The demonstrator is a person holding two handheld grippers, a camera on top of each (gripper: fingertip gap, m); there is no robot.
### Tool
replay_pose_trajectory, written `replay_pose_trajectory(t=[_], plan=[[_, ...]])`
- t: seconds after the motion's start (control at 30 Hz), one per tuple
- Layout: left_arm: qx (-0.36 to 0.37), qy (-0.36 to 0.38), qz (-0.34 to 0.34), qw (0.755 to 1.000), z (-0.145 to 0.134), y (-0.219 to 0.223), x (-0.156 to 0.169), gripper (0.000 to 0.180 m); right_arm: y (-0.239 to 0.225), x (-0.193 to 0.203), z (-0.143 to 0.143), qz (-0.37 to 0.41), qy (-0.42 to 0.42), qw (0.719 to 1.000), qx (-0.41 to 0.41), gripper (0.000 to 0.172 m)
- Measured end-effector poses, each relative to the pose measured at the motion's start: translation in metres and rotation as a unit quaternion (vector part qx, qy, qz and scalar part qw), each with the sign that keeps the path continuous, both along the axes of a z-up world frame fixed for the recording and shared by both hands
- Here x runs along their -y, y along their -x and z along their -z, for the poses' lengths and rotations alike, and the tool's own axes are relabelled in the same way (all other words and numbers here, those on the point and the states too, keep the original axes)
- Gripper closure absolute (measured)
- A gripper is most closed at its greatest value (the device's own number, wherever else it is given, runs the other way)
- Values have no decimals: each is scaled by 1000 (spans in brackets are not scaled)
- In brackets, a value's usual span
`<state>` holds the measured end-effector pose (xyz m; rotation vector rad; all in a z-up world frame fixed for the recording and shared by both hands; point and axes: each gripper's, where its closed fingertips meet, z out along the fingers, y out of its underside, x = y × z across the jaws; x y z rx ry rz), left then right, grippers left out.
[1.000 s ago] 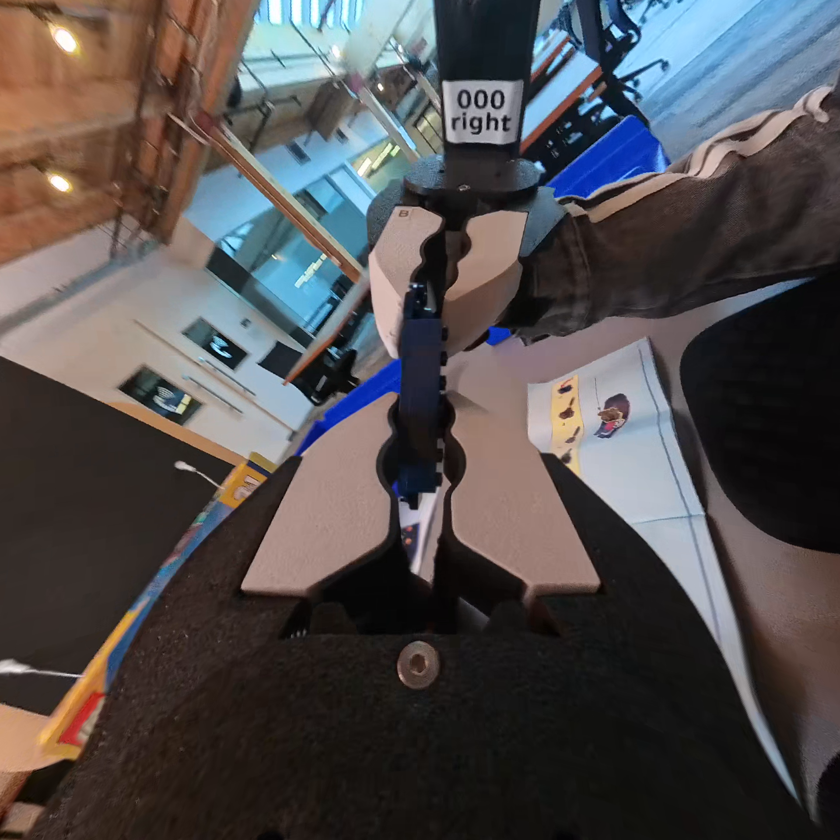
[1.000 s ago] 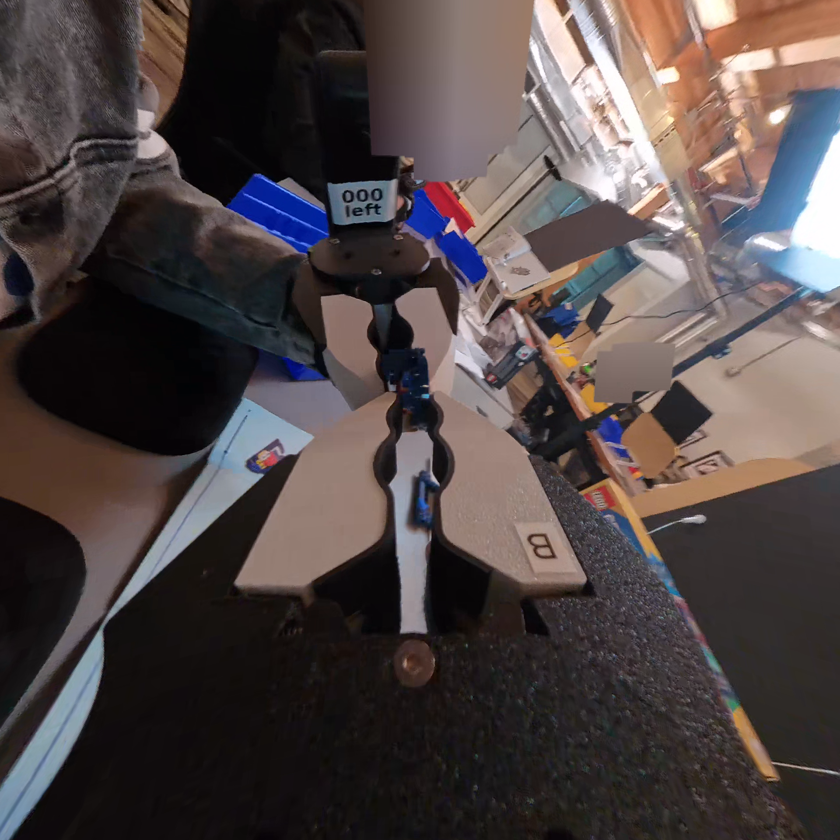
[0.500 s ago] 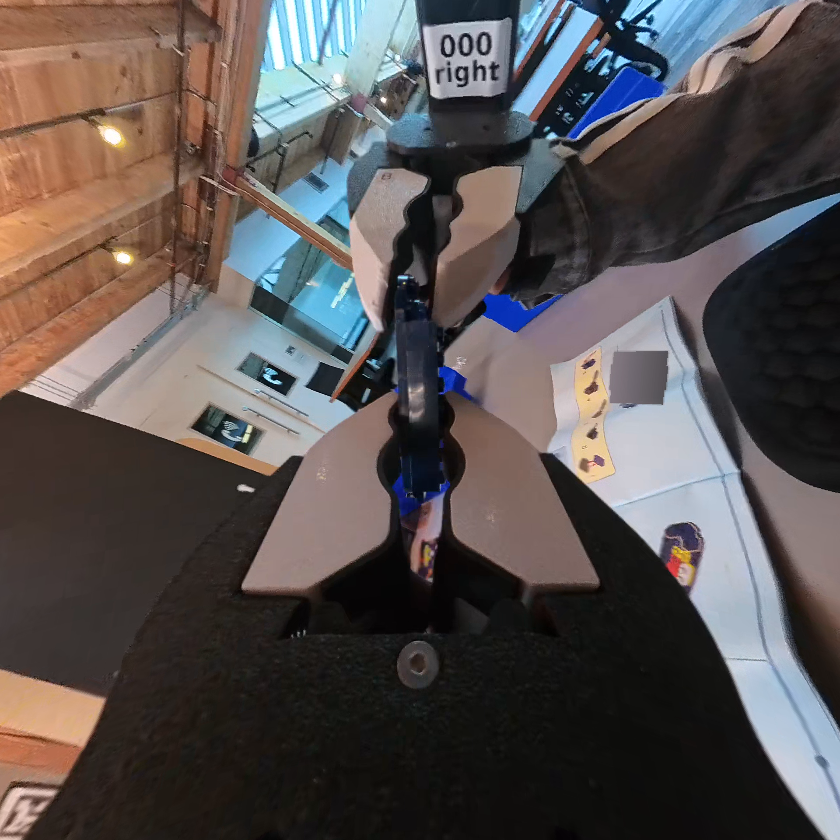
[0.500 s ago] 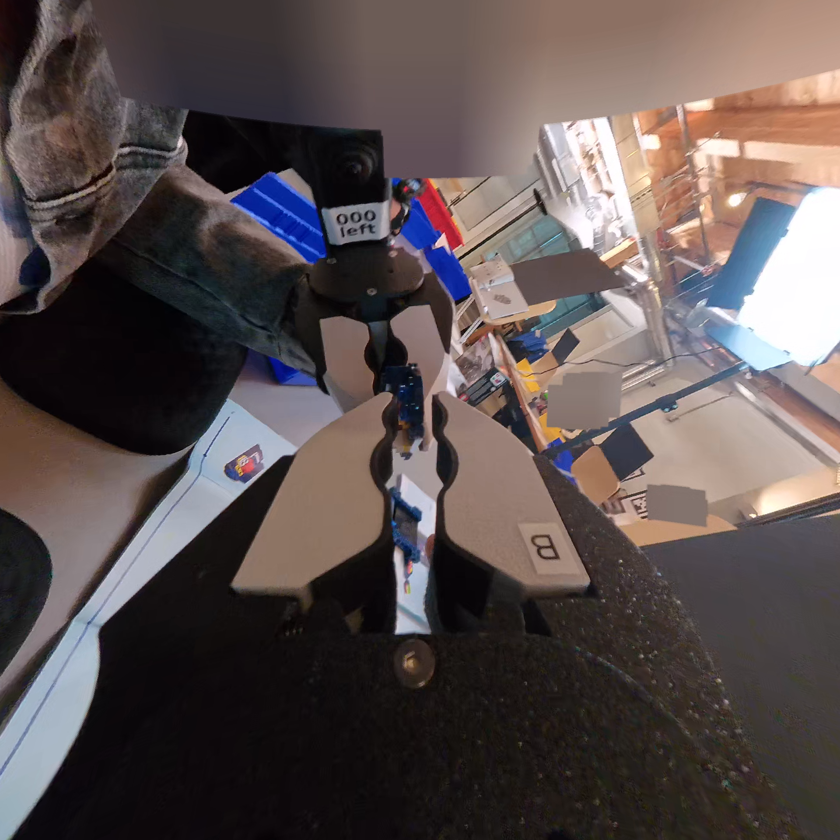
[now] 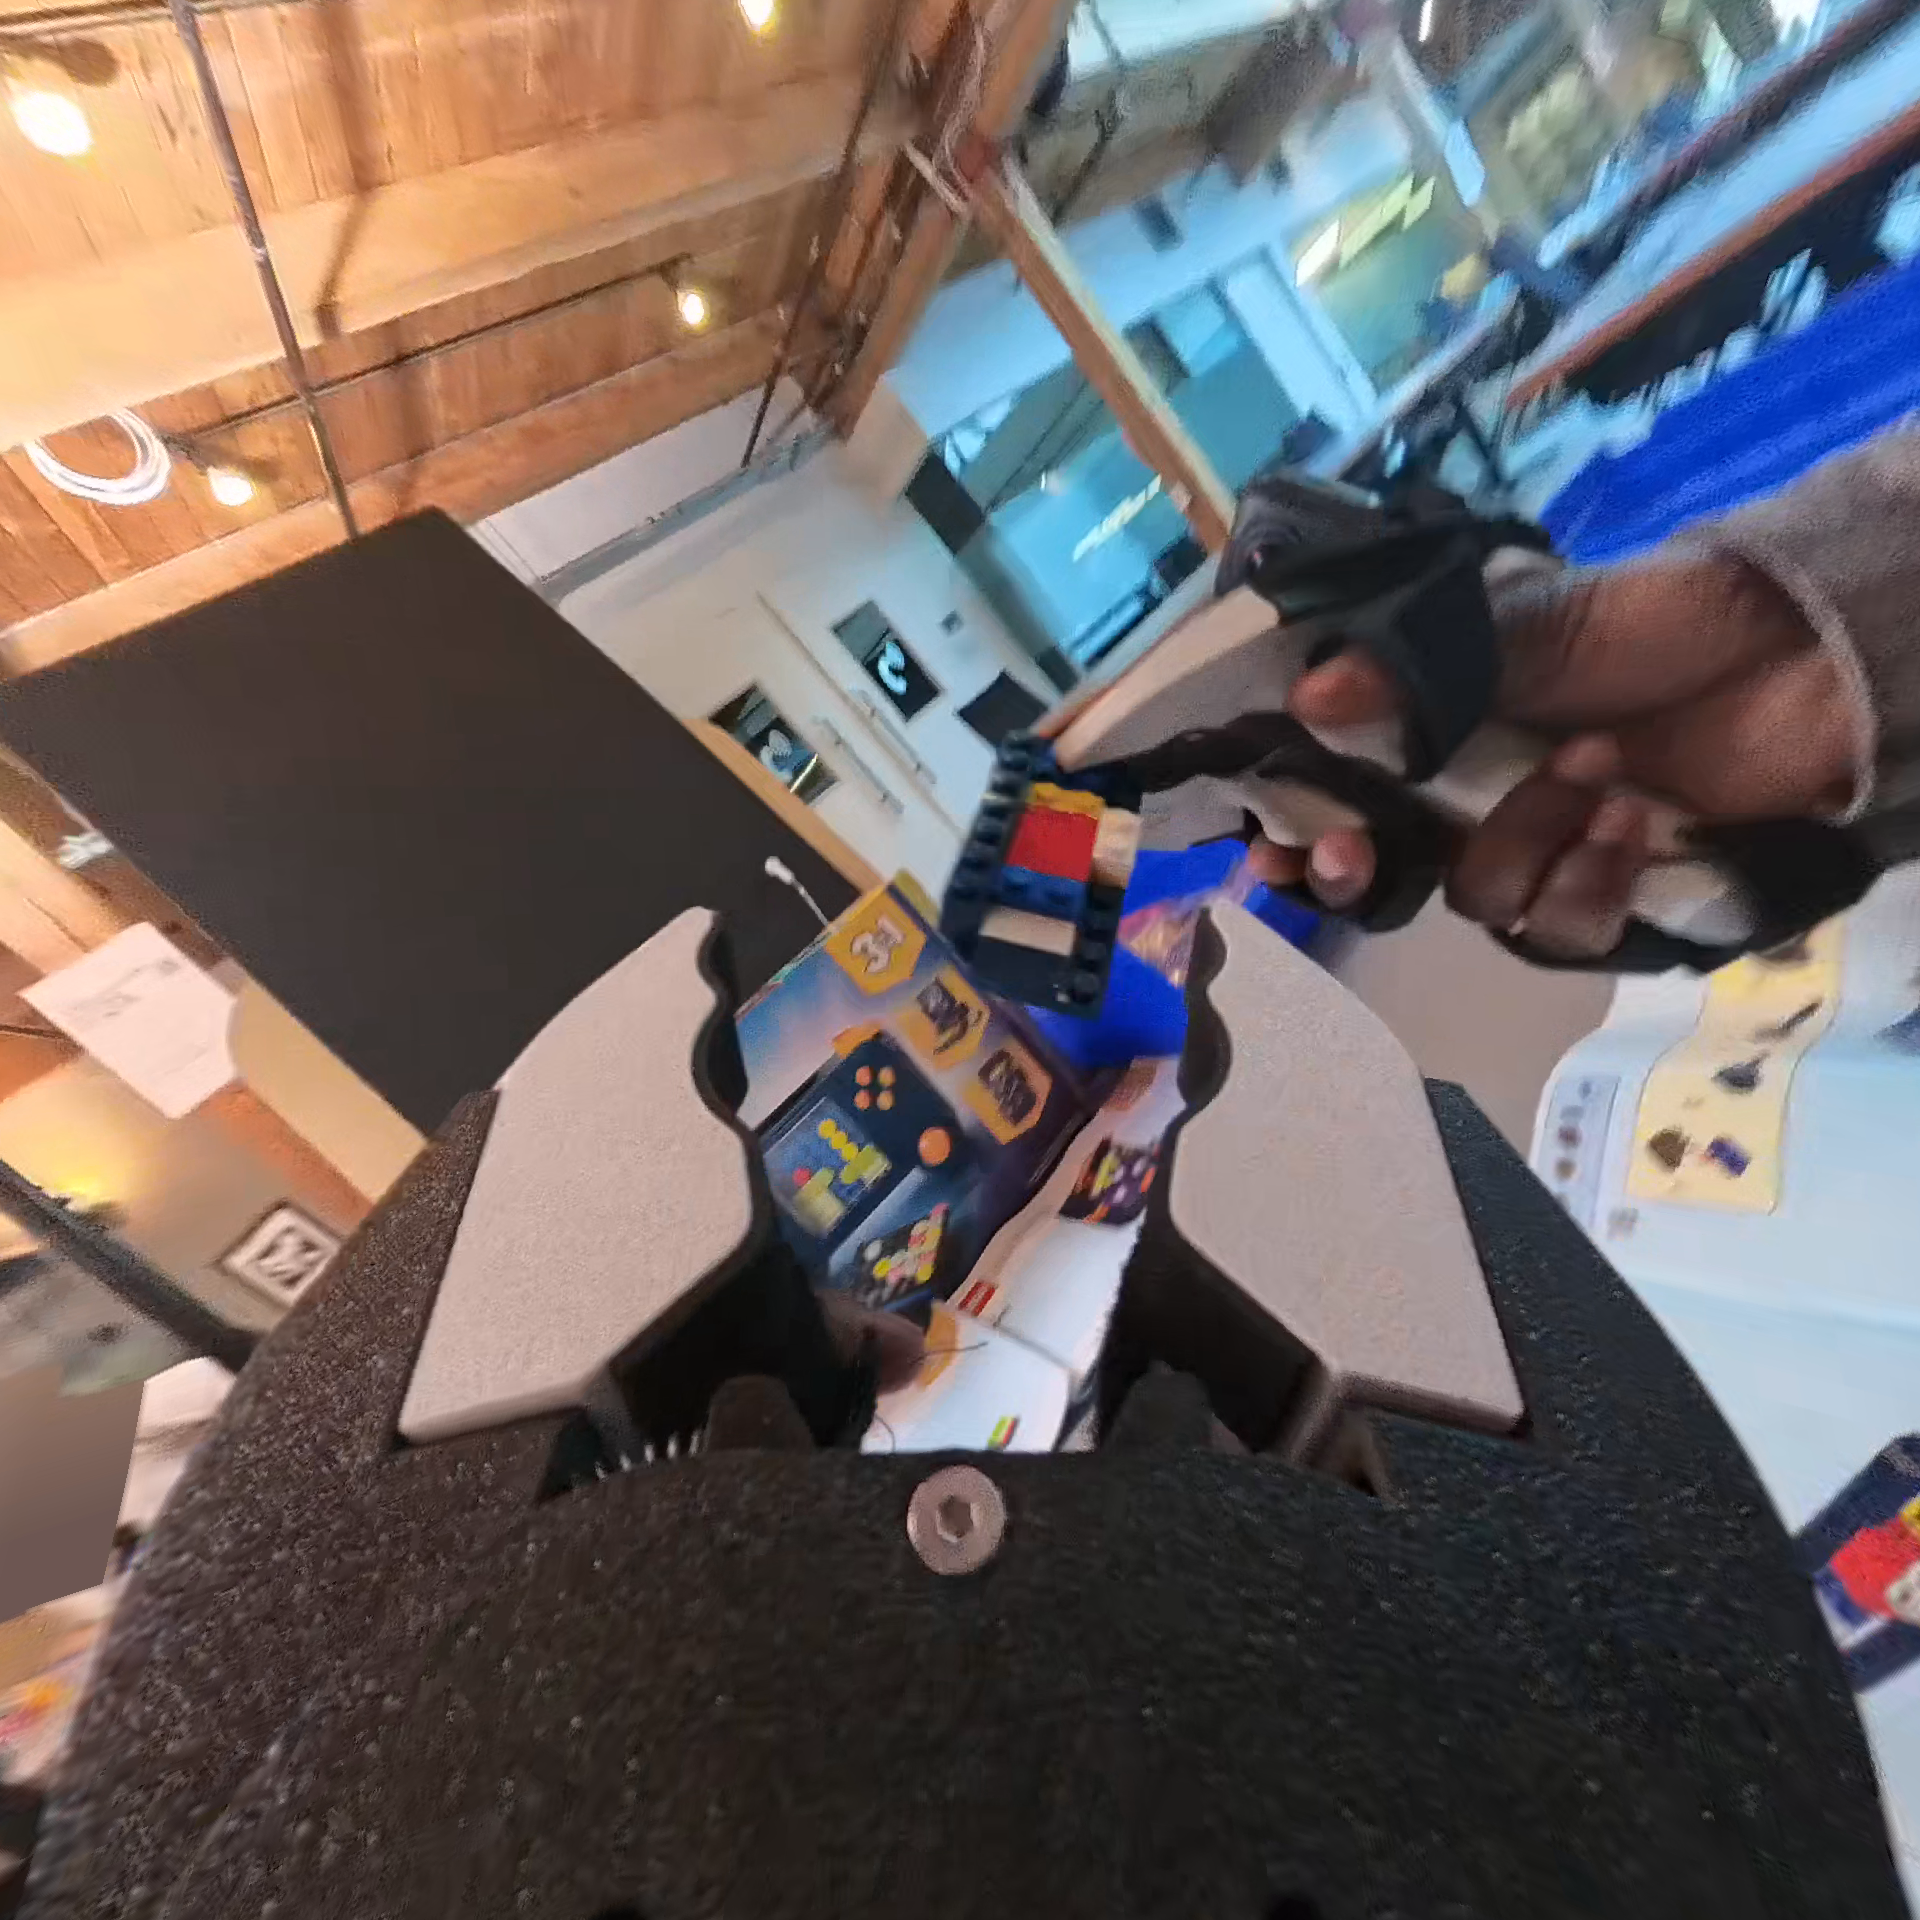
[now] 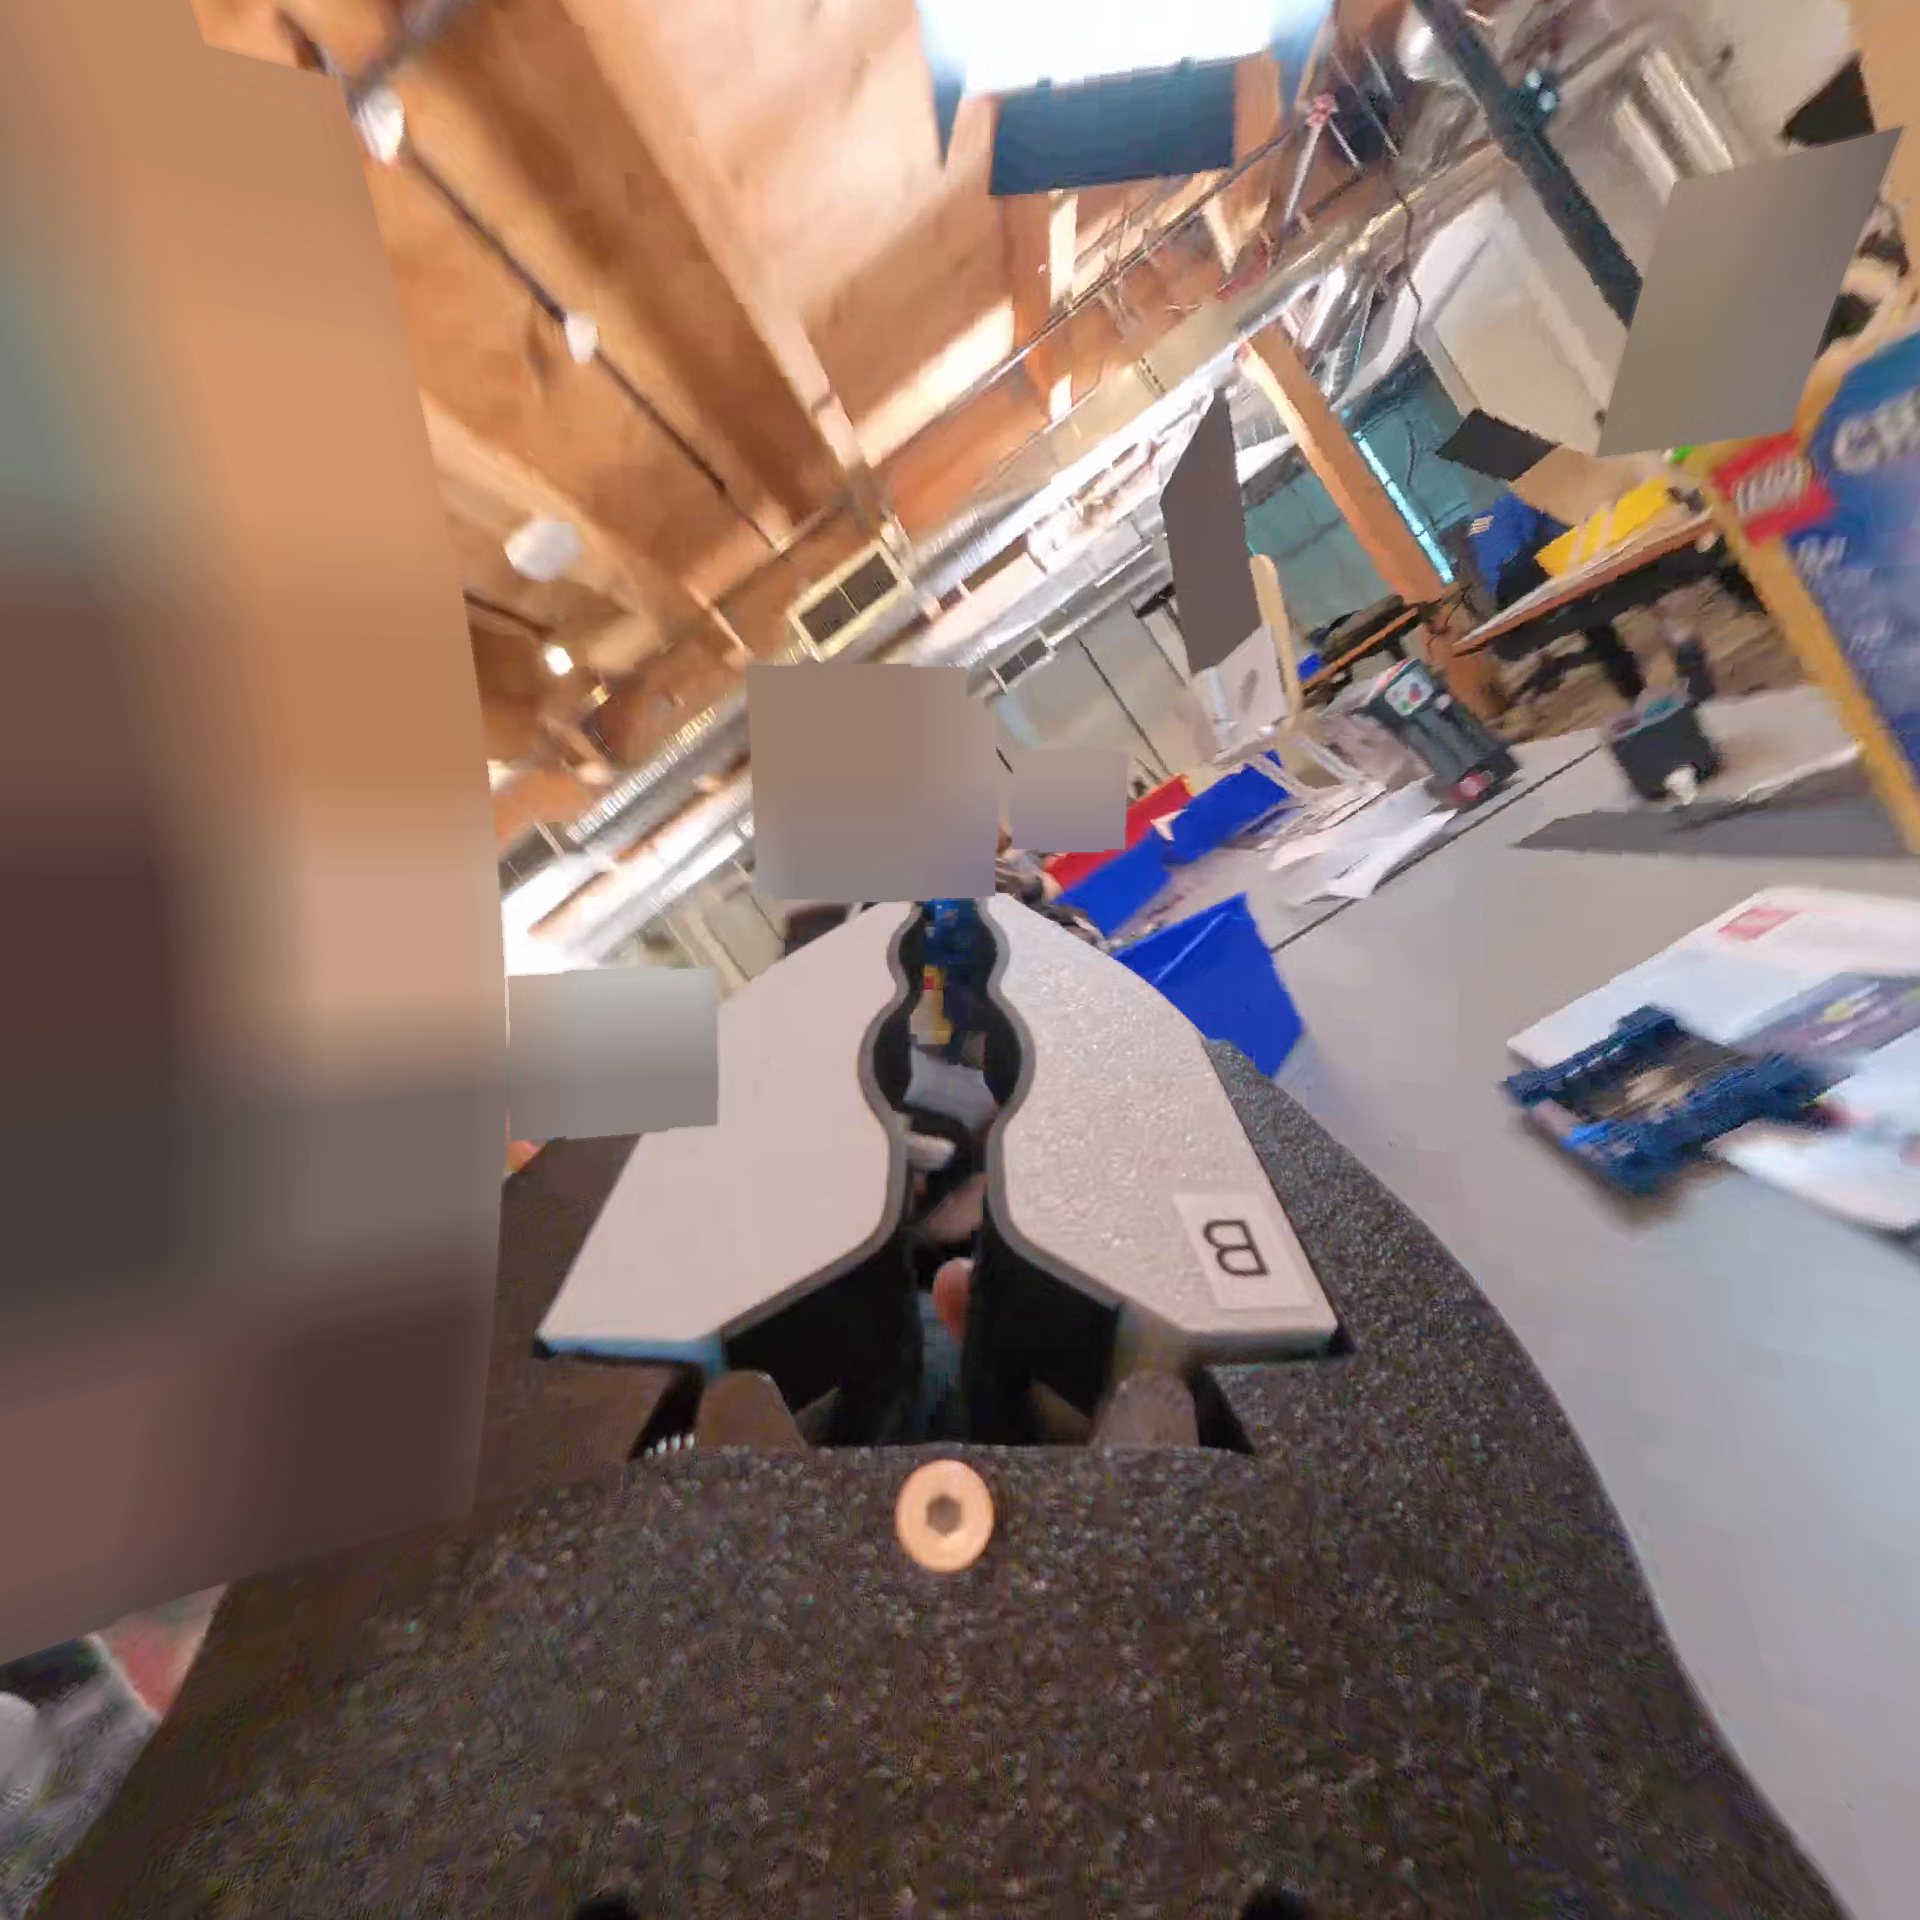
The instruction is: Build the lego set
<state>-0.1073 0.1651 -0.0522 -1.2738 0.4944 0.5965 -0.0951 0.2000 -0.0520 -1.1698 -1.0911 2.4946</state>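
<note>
Two grippers share this moment, and only one has anything in its grasp. Beyond the left gripper's (image 5: 956, 935) tips stands the largest thing, a black panel (image 5: 395, 748), off to its left and well back. Just ahead of the tips and below them is a printed toy box (image 5: 883, 1091), blue and yellow, with white printed sheets (image 5: 1704, 1122) spread on the grey table (image 6: 1558, 1351) to the gripper's right. The left gripper's two grey fingers (image 5: 592, 1122) stand wide apart with nothing between them but the view of the box.

Ahead of it and slightly right, the right gripper (image 5: 1101, 800), held in a person's hand (image 5: 1621, 790), carries a small brick assembly (image 5: 1049, 894): a dark blue studded frame with red, yellow and blue bricks inside. In its own view the right gripper (image 6: 951, 920) has its fingers nearly together, a blue brick edge pinched at the very tips.

With one gripper now bearing the assembly alone by an edge, a steady squeeze and a slow, level carry seem wise, since the hold looks narrow.

Motion blur softens both views. How far the bricks reach into the right gripper cannot be judged. A dark blue flat brick piece (image 6: 1662, 1101) lies on paper well to its right, its form smeared.
</note>
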Motion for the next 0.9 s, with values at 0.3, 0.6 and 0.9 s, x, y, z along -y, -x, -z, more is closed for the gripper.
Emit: replay_pose_trajectory(t=[0.3,0.6,0.9], plan=[[-63,62,-32,996,28,3,-10,141,14,11,27,-50,88,992,70,164],[140,110,62,982,52,17,-18,142,22,-2,42,-34,36,995,92,137],[195,331,5,923,133,38,-45,142,10,-101,69,175,-190,960,103,129]])
